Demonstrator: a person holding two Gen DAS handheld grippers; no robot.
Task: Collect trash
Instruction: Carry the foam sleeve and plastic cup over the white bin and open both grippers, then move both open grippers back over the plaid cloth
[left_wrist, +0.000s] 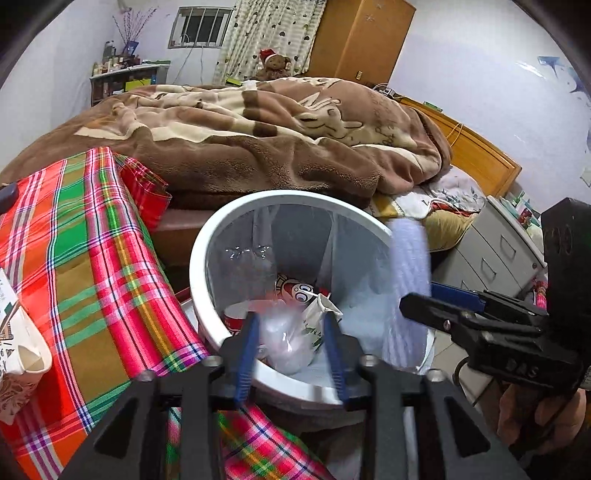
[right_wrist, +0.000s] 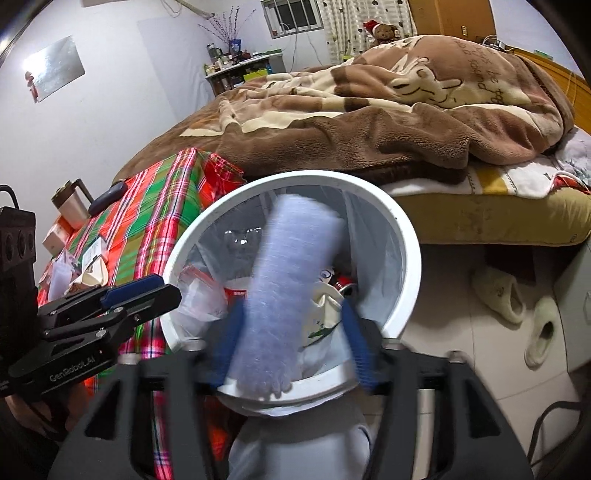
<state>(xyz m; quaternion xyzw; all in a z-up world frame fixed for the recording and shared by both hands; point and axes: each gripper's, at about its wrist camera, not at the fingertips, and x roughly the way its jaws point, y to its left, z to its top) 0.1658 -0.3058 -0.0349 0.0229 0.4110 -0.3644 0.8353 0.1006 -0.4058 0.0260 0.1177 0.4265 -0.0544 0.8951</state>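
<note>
Bedroom clutter frames a round white plastic bin (right_wrist: 406, 266) lined with a clear bag, standing between a brown fleece blanket (right_wrist: 369, 122) on the bed and a red-green plaid cloth (left_wrist: 92, 258). Right gripper (right_wrist: 291, 332) stands with its blue pads spread wide above the bin's near rim, a blurred pale lilac fuzzy sock (right_wrist: 291, 280) between them, seemingly released and dropping into the bin. Left gripper (left_wrist: 291, 347), partly open, grips nothing; a crumpled clear plastic wrapper (left_wrist: 284, 339) lies in the bin just beyond its pads. To finish well, keep both grippers over the bin's mouth until the sock clears the rim, then withdraw without snagging the liner.
</note>
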